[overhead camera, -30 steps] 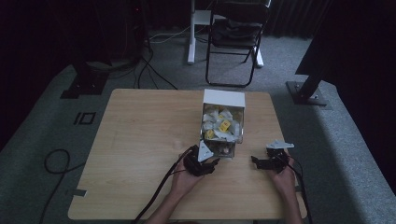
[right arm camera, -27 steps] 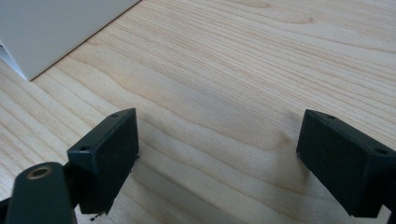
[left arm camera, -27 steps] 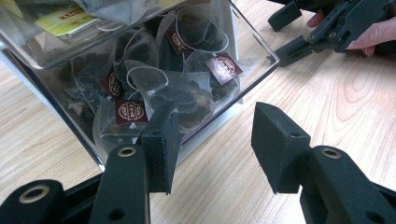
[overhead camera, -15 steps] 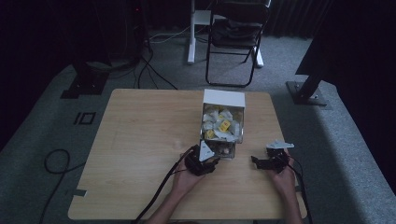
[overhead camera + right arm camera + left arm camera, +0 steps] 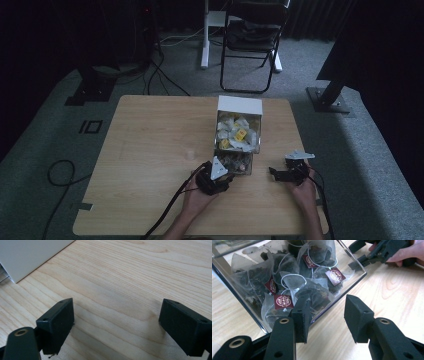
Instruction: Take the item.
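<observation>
**Left gripper closing in on a tea bag at the box's near end**

High view: the clear box (image 5: 238,137) sits mid-table (image 5: 150,150); the left gripper (image 5: 212,179) is at its near end, the right gripper (image 5: 290,172) rests apart, to the box's right.

Left gripper view: the jaws have just been closing, yet stand apart, pressing nothing. One jaw overlaps the box wall beside a tea bag (image 5: 312,293) with a red tag; the other is over bare wood. This looks like the reach; next it must get both jaws round one bag.

Right gripper view: jaws wide apart over wood, box wall (image 5: 27,255) nearby.
</observation>
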Available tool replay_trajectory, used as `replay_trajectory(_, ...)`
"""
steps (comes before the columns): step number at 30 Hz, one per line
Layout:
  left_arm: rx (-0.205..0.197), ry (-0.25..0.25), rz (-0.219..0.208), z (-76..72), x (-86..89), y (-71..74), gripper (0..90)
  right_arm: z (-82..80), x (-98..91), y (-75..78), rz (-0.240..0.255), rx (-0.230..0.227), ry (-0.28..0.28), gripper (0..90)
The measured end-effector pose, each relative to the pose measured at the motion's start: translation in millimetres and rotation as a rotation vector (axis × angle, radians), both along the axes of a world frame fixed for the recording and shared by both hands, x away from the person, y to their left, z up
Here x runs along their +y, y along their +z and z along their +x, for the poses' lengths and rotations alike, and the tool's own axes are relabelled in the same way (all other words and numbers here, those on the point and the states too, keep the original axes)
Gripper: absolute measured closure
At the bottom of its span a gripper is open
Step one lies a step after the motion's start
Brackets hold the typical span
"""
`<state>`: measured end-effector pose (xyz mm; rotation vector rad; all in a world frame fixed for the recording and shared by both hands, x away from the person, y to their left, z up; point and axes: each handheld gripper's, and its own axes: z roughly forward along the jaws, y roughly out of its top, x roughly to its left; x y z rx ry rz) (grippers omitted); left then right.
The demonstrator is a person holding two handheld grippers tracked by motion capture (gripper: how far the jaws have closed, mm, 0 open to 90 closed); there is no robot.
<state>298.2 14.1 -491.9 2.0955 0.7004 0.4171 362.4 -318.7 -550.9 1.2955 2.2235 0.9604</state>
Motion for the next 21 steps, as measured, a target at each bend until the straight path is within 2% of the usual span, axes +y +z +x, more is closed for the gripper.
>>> replay_trajectory(2, 0.005, 0.0, -0.001, -0.6, 0.7, 0.4, 59.7, 0.0, 0.0, 0.0, 0.0, 0.0, 0.0, 12.7)
replay_trajectory(6, -0.024, 0.029, -0.019, -0.9, 2.1, 4.4, 57.8, 0.0, 0.0, 0.0, 0.0, 0.0, 0.0, 12.7)
replay_trajectory(9, -0.032, 0.043, -0.009, 2.5, -1.4, 4.3, 54.9, 0.0, 0.0, 0.0, 0.0, 0.0, 0.0, 12.7)
replay_trajectory(12, -0.024, 0.052, -0.021, 5.0, -3.5, 4.1, 54.2, 0.0, 0.0, 0.0, 0.0, 0.0, 0.0, 12.7)
replay_trajectory(13, -0.024, 0.052, -0.021, 5.0, -3.5, 4.1, 55.7, 0.0, 0.0, 0.0, 0.0, 0.0, 0.0, 12.7)
replay_trajectory(14, -0.029, 0.081, -0.033, 5.8, -2.7, 5.6, 58.9, 0.0, 0.0, 0.0, 0.0, 0.001, -0.001, 12.7)
replay_trajectory(17, -0.006, 0.082, -0.048, 9.8, -1.2, 6.8, 65.1, 0.0, 0.0, 0.0, 0.0, 0.0, 0.0, 12.7)
replay_trajectory(21, 0.007, 0.071, -0.036, 12.5, -1.8, 7.9, 77.2, 0.0, 0.0, 0.0, 0.0, 0.001, 0.0, 12.7)
